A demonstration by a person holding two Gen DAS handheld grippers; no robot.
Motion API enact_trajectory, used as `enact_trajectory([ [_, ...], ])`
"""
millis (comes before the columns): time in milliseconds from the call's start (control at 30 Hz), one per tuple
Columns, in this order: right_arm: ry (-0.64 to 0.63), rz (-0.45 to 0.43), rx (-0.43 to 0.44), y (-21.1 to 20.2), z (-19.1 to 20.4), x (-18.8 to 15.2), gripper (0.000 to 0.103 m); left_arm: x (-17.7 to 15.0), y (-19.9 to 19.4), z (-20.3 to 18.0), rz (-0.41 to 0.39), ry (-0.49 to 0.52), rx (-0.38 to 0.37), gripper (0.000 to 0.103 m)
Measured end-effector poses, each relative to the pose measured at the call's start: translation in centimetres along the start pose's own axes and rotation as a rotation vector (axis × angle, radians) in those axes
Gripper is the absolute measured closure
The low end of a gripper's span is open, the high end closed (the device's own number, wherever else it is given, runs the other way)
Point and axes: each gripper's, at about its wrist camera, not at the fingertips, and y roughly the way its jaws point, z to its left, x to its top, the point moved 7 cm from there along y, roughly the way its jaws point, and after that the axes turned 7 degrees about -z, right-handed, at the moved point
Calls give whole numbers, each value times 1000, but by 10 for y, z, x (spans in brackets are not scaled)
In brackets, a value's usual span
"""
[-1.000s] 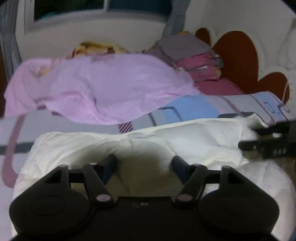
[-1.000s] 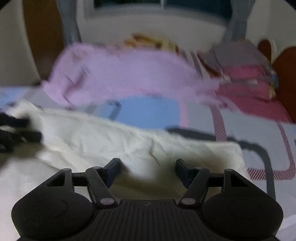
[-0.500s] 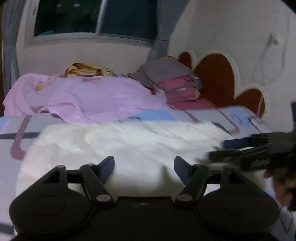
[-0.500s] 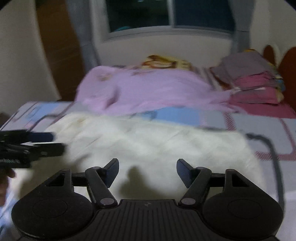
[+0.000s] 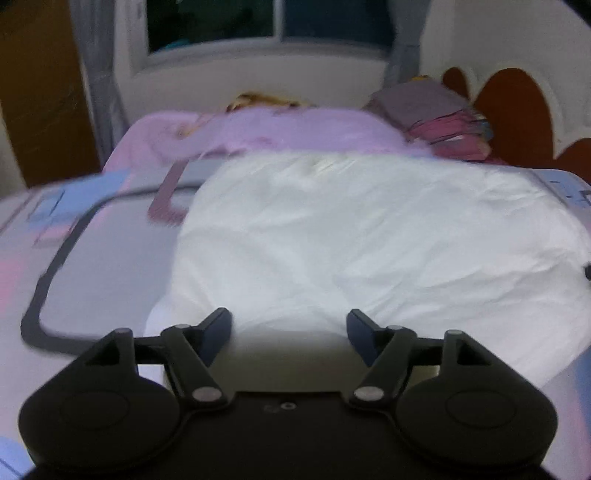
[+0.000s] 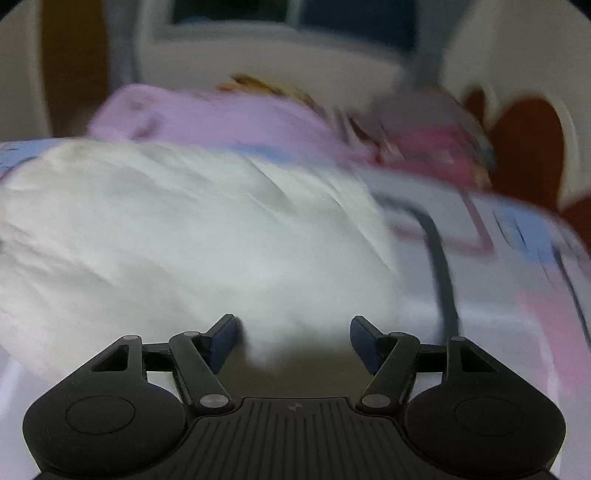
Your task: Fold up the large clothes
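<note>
Slippage is the main risk: the white cloth (image 5: 369, 236) lies spread on the bed (image 5: 103, 251), wrinkled and already doubled by the look of it, and neither gripper has hold of it. The left gripper (image 5: 290, 325) stands with its fingers (image 5: 218, 328) well apart over the cloth's near edge, nothing pinched between them; the right gripper (image 6: 291, 332) is the same, fingers (image 6: 223, 336) apart above the white cloth (image 6: 184, 240) near its right edge. A pinch that takes only the top layer would pull the fold askew. Both views are smeared, so the true edge is hard to place and a grab could miss it or catch the bedsheet as well. The pink cloth (image 5: 277, 129) lies just beyond the white one, and pushing the white one further back could ruck it up against that.

Counted: one white cloth, one pink cloth, one stack (image 5: 443, 118) of folded clothes by the headboard (image 5: 517, 107), two grippers, one window (image 5: 266, 18).
</note>
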Motion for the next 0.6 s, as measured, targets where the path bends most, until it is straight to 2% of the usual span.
enact_trajectory([
  [67, 54, 24, 34, 5, -7, -9, 36, -3, 7, 0, 17, -7, 1, 30],
  [133, 51, 32, 20, 8, -8, -11, 31, -1, 12, -6, 29, 37, 30, 29],
  [267, 115, 18, 13, -8, -19, -4, 31, 1, -2, 1, 28, 4, 51, 29],
  [300, 158, -25, 8, -20, -28, -1, 31, 0, -15, 6, 1, -7, 67, 24],
  [333, 216, -62, 23, -37, -38, -3, 31, -1, -29, 12, -33, -25, 87, 5],
  [367, 290, -79, 52, -51, -49, -10, 30, -5, -46, 20, -71, -63, 104, 1],
  [433, 445, -100, 102, -67, -67, -25, 29, -19, -69, 32, -98, -185, 68, 4],
  [500, 607, -102, 137, -74, -81, -47, 29, -38, -76, 42, -89, -361, -1, 15],
  [533, 684, -103, 160, -75, -84, -58, 29, -47, -76, 46, -85, -446, -31, 26],
  [600, 836, -91, 217, -72, -88, -75, 29, -62, -72, 54, -90, -618, -84, 28],
])
